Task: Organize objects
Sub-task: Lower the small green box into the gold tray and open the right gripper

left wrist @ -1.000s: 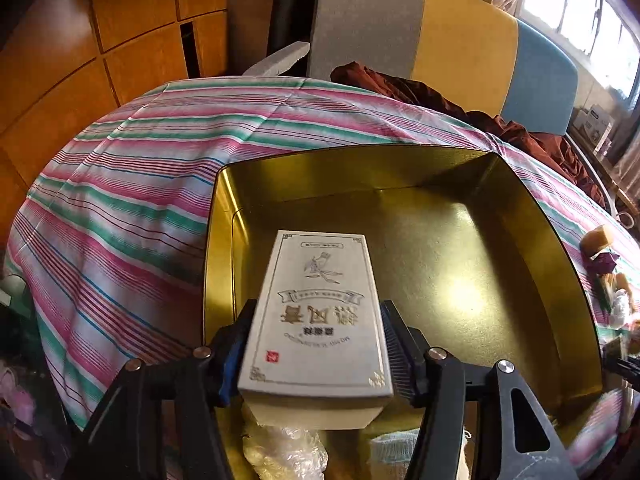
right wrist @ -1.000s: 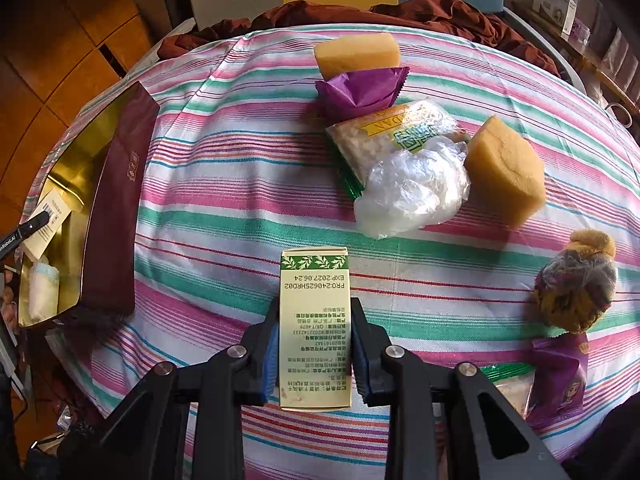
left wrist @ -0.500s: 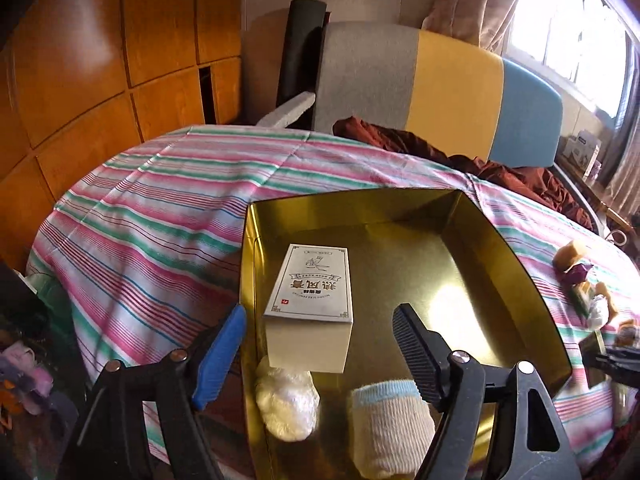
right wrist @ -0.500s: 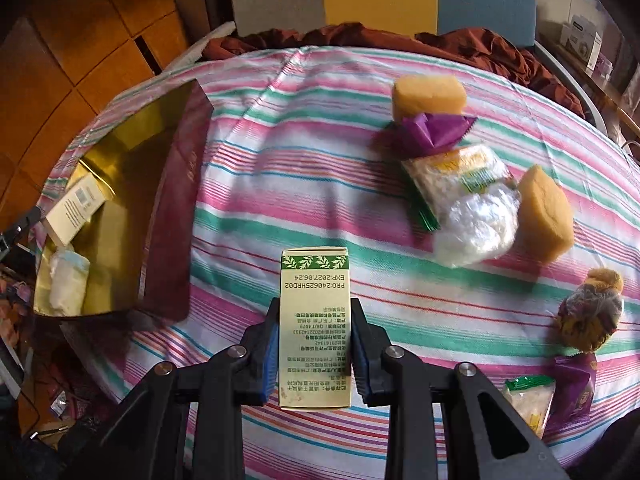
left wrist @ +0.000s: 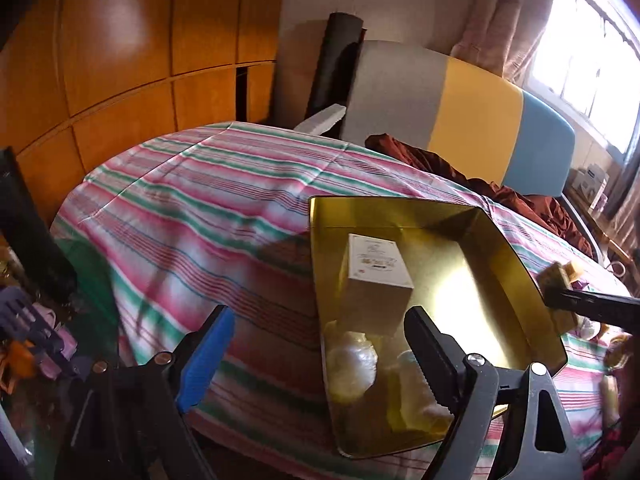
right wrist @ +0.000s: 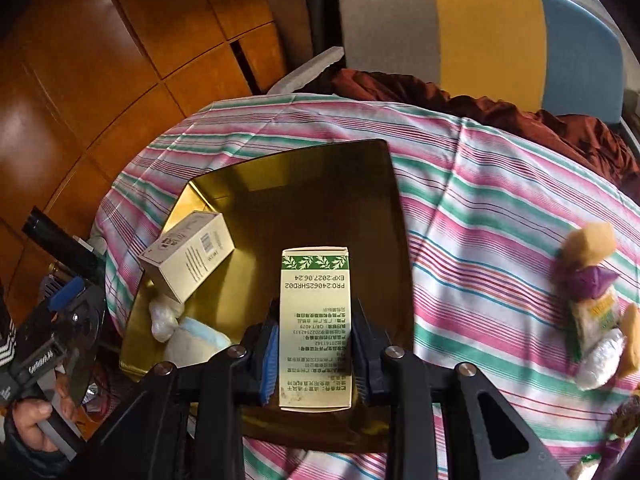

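A gold tin tray (left wrist: 516,280) (right wrist: 320,200) lies on the striped tablecloth. Inside it a white box (left wrist: 376,270) (right wrist: 188,256) rests tilted near the left wall, with a plastic-wrapped bundle (left wrist: 352,364) (right wrist: 162,320) and a white sock with a blue cuff (right wrist: 196,340) at the near end. My left gripper (left wrist: 316,352) has drawn back from the tray with its jaws opening and nothing between them. My right gripper (right wrist: 316,356) is shut on a cream carton with a green leaf band (right wrist: 315,320), held above the tray's near half. That right gripper shows at the right edge of the left wrist view (left wrist: 560,292).
Sponges (right wrist: 596,238), a purple packet (right wrist: 586,280) and wrapped snacks (right wrist: 596,320) lie on the cloth (left wrist: 200,220) to the right of the tray. A grey, yellow and blue chair (right wrist: 480,28) with dark red fabric (right wrist: 520,108) stands behind the table. Clutter (left wrist: 32,336) sits low at the left.
My left gripper let go of the white box in the tray, opened wide and pulled back to the left. My right gripper carried the carton leftward from the bare cloth to above the tray.
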`<state>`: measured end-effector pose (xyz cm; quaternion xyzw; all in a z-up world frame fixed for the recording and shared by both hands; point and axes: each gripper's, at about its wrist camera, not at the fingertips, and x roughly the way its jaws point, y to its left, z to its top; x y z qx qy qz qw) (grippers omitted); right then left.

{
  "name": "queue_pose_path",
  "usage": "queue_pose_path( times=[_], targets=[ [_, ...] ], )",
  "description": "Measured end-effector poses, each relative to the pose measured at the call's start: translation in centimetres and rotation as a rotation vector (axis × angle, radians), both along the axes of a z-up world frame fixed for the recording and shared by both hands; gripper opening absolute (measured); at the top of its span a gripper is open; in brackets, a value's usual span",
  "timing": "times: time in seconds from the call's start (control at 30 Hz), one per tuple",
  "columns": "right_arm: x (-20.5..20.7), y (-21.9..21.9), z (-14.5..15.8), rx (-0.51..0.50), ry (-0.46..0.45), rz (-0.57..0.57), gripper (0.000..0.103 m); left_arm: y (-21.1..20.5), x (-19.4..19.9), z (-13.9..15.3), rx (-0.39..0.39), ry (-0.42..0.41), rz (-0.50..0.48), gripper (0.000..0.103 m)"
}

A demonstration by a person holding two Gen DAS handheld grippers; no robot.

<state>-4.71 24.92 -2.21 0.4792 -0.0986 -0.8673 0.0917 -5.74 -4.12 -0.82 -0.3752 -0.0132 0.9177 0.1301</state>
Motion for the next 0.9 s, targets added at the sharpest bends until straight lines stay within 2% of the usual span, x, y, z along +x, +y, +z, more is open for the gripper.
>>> queue_pose_path(
  times=[0.2, 0.33, 0.43, 0.47, 0.53, 0.9],
  targets=[
    [-4.8, -5.2, -3.2, 0.009, -0.082, 0.044, 0.03, -2.1, 0.0, -0.9, 0.022, -0.03, 0.039, 0.088],
    [-6.2, -7.6, -4.7, -0.03, -0.127, 0.086, 0.03, -3.0, 0.0, -1.4, 0.021, -0.044, 0.059, 0.088],
    [-6.5, -9.1, -5.5, -0.046, -0.149, 0.121, 0.033, -3.3, -0.2, -1.7, 0.02, -0.054, 0.069, 0.088],
    [-6.5, -9.4, -5.6, -0.058, -0.153, 0.132, 0.037, -3.4, -0.2, -1.8, 0.021, -0.058, 0.07, 0.088],
    [-6.2, -9.7, -5.6, -0.077, -0.146, 0.147, 0.044, -3.3, -0.2, -1.8, 0.019, -0.058, 0.071, 0.089],
    [-2.7, -7.4, -2.4, -0.029, -0.036, 0.097, 0.048, -1.5, 0.7, -0.4, -0.007, -0.004, 0.03, 0.098]
  ],
)
